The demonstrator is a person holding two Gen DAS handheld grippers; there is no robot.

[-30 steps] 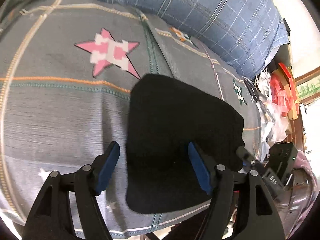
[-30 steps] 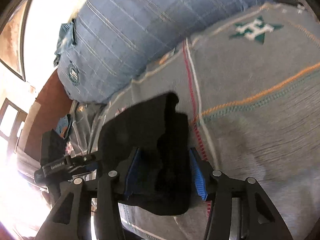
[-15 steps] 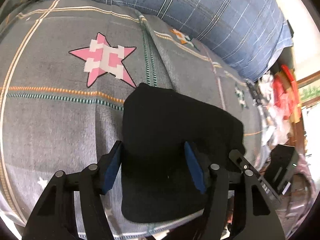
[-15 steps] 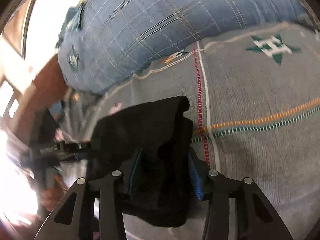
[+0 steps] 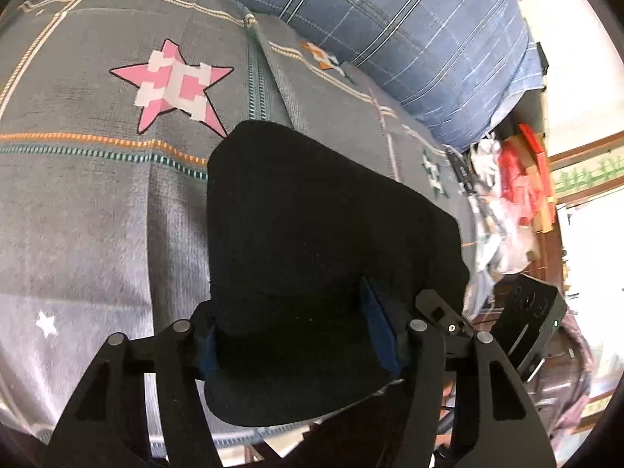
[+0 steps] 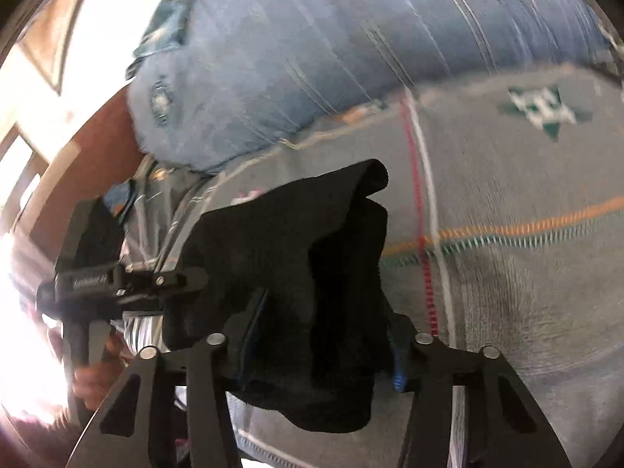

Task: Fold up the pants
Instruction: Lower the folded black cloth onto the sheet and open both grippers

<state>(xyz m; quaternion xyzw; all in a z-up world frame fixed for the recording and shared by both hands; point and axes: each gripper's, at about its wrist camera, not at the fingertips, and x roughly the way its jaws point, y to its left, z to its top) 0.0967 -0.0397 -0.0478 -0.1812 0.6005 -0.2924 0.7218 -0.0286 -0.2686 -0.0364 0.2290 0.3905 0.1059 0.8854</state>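
Two close wrist views from opposite sides, sharing black pants (image 5: 312,234).

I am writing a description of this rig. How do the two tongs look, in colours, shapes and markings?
Both the left tongs and the right tongs are matte black, with triangular cut-outs in the angular linkage arms, round silver pivot pins, and blue pads inside the fingers. The right view shows a black handle with pale, unreadable lettering.
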